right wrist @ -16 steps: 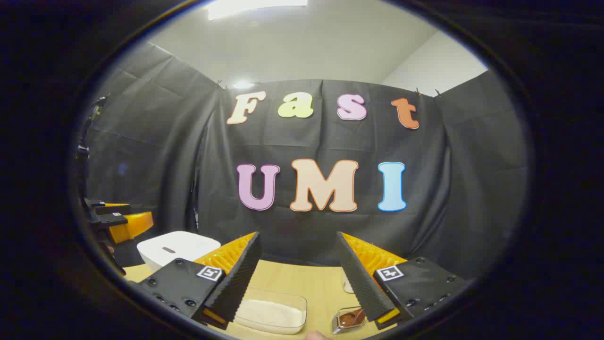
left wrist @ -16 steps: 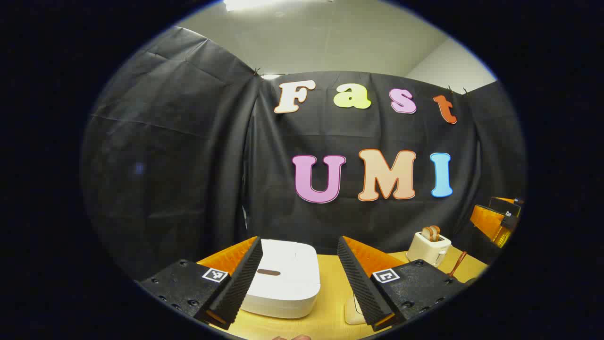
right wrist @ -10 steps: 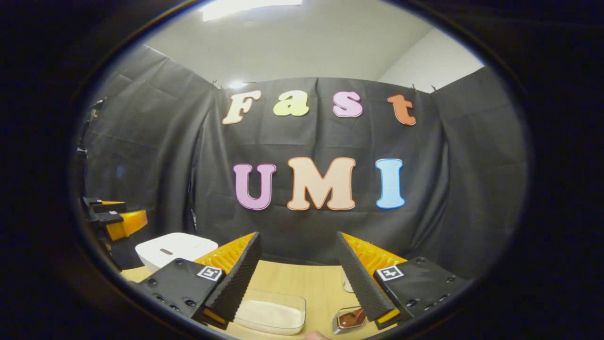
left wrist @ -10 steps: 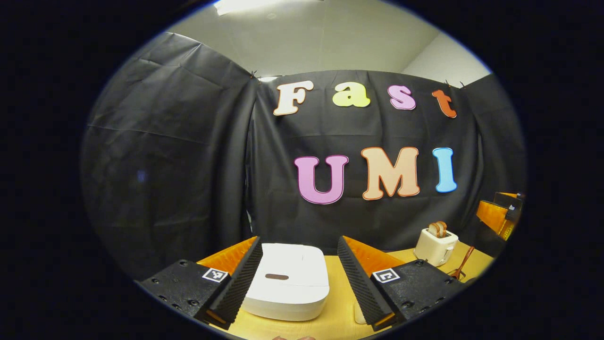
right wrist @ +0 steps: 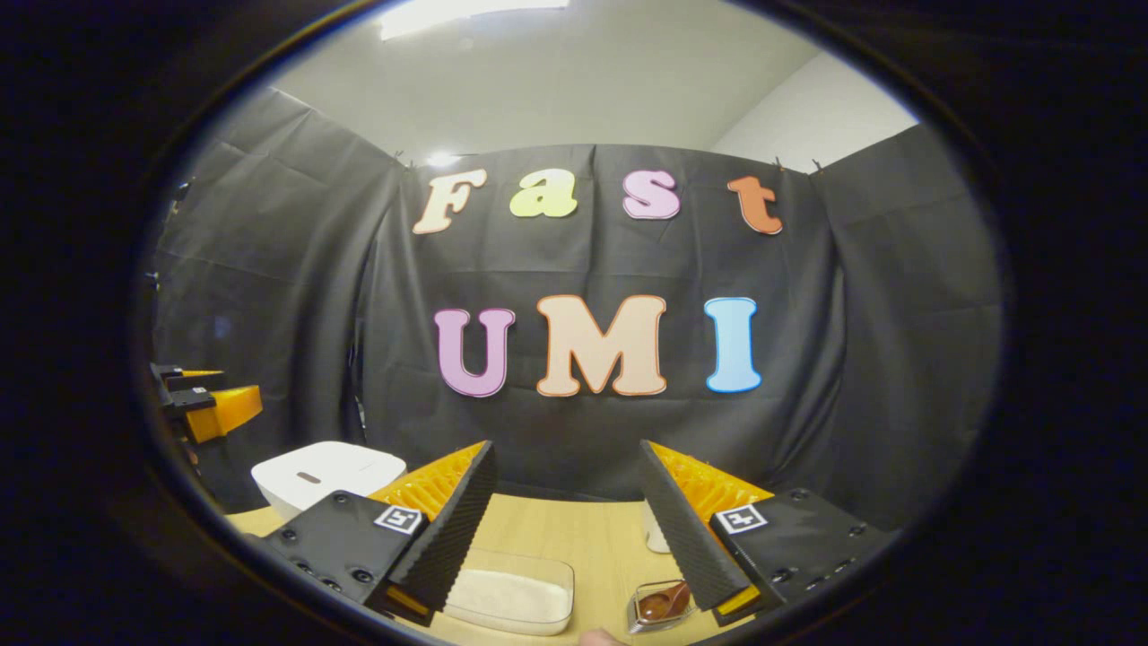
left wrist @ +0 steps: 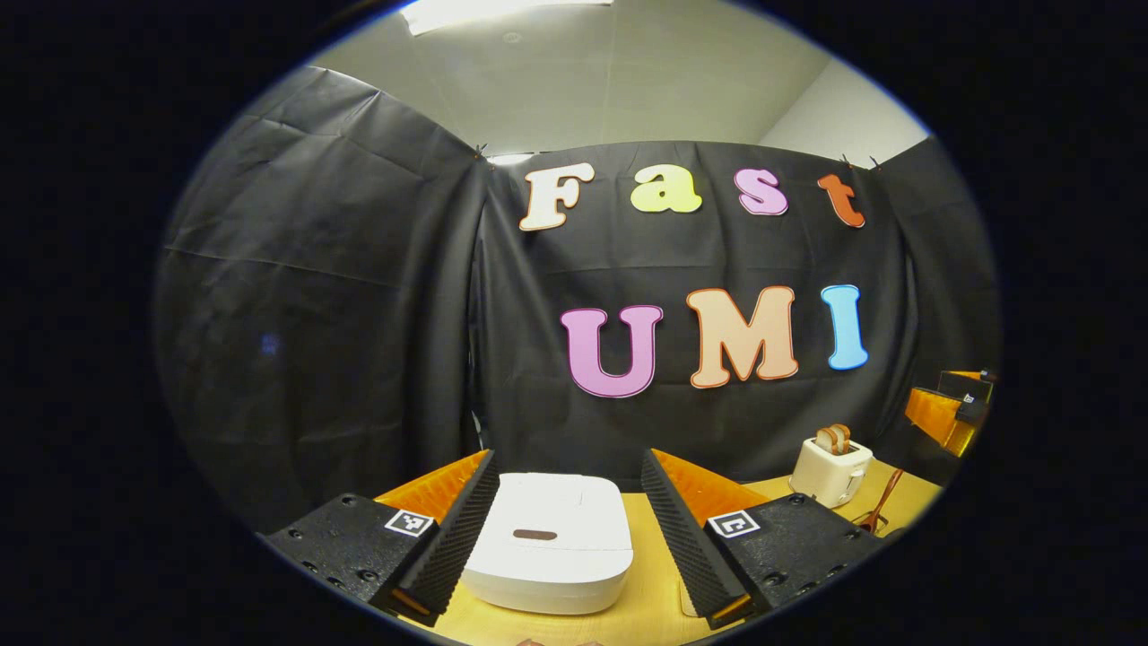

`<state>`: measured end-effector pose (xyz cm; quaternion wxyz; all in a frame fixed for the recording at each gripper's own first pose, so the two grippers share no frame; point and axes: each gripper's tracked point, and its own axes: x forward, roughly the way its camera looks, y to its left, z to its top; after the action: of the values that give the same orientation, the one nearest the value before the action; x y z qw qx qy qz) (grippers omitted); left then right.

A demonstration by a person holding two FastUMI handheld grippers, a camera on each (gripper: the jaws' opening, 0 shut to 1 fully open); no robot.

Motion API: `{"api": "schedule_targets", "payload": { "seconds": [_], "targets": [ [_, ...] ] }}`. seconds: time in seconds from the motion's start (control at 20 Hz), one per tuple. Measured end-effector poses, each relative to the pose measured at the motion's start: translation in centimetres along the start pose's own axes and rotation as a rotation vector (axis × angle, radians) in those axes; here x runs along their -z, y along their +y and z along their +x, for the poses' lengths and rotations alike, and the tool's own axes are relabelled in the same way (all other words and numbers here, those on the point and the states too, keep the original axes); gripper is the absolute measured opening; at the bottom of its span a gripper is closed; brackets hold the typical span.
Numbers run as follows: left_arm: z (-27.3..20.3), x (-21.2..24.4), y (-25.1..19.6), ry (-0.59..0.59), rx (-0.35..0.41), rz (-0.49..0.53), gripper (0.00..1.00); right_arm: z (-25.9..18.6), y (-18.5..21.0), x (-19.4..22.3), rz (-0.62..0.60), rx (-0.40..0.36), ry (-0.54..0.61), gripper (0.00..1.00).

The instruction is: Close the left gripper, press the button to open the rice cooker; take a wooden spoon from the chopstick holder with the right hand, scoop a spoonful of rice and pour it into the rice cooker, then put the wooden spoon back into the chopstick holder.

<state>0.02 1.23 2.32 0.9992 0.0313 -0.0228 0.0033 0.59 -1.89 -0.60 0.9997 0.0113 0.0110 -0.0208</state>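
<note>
By my read nothing is done yet: my left gripper [left wrist: 567, 529] hangs jaws spread before the shut white rounded rice cooker [left wrist: 549, 541], and my right gripper [right wrist: 567, 525], jaws spread, is empty.

Open air between left gripper [left wrist: 567, 529] fingers above closed rice cooker [left wrist: 549, 542], toaster [left wrist: 831, 471] well right, rice tray [right wrist: 513, 593] beneath right gripper [right wrist: 569, 525].

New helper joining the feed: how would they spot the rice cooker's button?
On the wooden table, find the white rice cooker lying between the left tool's open fingers. The button is the small dark oval slot on its lid, the only mark on that white top.
</note>
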Motion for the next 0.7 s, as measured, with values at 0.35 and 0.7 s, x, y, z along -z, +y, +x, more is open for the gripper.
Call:
{"api": "schedule_targets", "payload": {
  "seconds": [0.35,0.7],
  "targets": [
    [0.3,-0.3,0.1,-0.013,0.011,0.003,0.94,0.0,-0.1,0.2,-0.005,0.003,0.007,0.99],
    [1.0,-0.6,0.6,-0.023,0.023,-0.004,0.59,0.4,0.2,0.4,-0.008,0.002,0.009,1.0]
  ]
}}
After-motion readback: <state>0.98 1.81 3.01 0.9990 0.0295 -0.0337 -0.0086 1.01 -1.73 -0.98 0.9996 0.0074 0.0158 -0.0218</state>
